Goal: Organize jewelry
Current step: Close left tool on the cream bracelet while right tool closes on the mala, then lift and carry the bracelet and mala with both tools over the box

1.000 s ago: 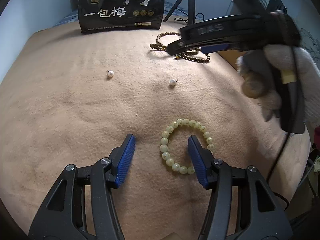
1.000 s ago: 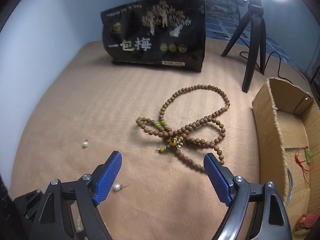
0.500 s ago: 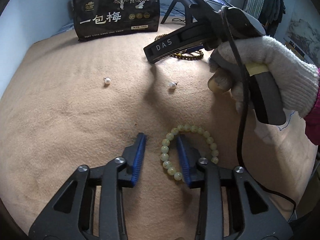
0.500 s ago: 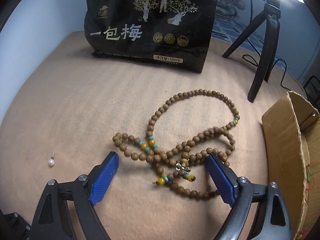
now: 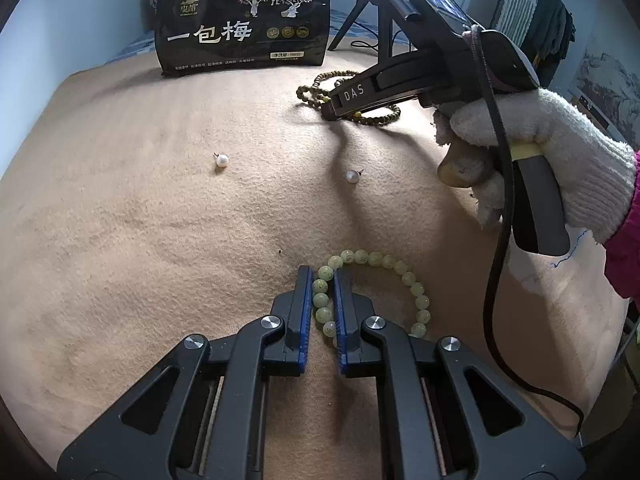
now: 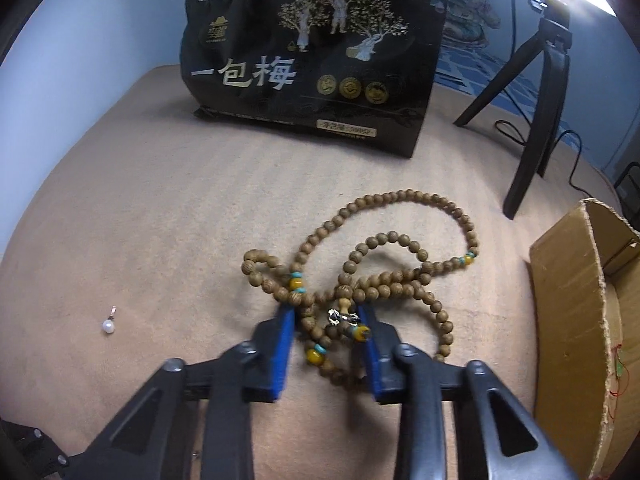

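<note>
Nearest to me, the left tool (image 5: 323, 280) has its blue pads pinched tight on the left side of the pale green bead bracelet (image 5: 404, 270), which lies flat on the tan blanket (image 5: 140, 240); the rest of its loop curves out to the right of the pads.

A little farther on, two loose pearl earrings rest on the blanket, well apart — one (image 5: 221, 160) to the left, one (image 5: 352, 176) more to the right. Right of them a hand in a white knit glove (image 5: 552, 160) grips the handle of the right tool (image 6: 326, 316).

That tool's jaws are closing around the tangled middle of the long brown wooden bead necklace (image 6: 400, 276), whose yellow and turquoise beads sit between the pads; the pads touch the bunched strands on both sides. The necklace's loops spread away to the far right.

To the right stands an open cardboard box (image 6: 568, 300). At the far edge — a black snack bag (image 6: 312, 60) with gold print, and right of it a black tripod (image 6: 540, 92).
</note>
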The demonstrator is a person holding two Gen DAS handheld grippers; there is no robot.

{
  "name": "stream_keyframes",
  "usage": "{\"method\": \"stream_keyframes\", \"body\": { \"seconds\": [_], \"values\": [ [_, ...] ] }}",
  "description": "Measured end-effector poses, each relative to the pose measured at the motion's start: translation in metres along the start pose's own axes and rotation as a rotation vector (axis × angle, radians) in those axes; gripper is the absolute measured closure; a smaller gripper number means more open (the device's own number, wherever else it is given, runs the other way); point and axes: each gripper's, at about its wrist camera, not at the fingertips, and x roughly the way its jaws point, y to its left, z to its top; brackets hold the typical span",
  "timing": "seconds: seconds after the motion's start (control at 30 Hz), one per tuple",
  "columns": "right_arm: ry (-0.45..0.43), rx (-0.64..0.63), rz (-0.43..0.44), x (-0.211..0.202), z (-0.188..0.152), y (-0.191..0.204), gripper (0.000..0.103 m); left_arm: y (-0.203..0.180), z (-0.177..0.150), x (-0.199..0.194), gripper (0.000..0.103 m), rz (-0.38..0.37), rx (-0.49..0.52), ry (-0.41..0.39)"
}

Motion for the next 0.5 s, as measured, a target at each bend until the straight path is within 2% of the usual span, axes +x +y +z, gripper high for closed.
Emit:
{"method": "stream_keyframes", "body": {
  "seconds": [0.07, 0.13, 0.5],
  "values": [
    [0.001, -0.007, 0.011, 0.000, 0.001, 0.002, 0.087, 0.002, 0.002, -0.001, 0.095, -0.005, -0.012, 0.000],
    [0.003, -0.005, 0.020, 0.002, 0.003, 0.004, 0.092, 0.005, 0.004, 0.000, 0.097, -0.009, -0.027, 0.003],
    [-0.026, 0.020, 0.068, -0.030, -0.001, 0.001, 0.093, 0.009, 0.005, -0.021, 0.098, -0.014, -0.082, -0.012]
  ]
}}
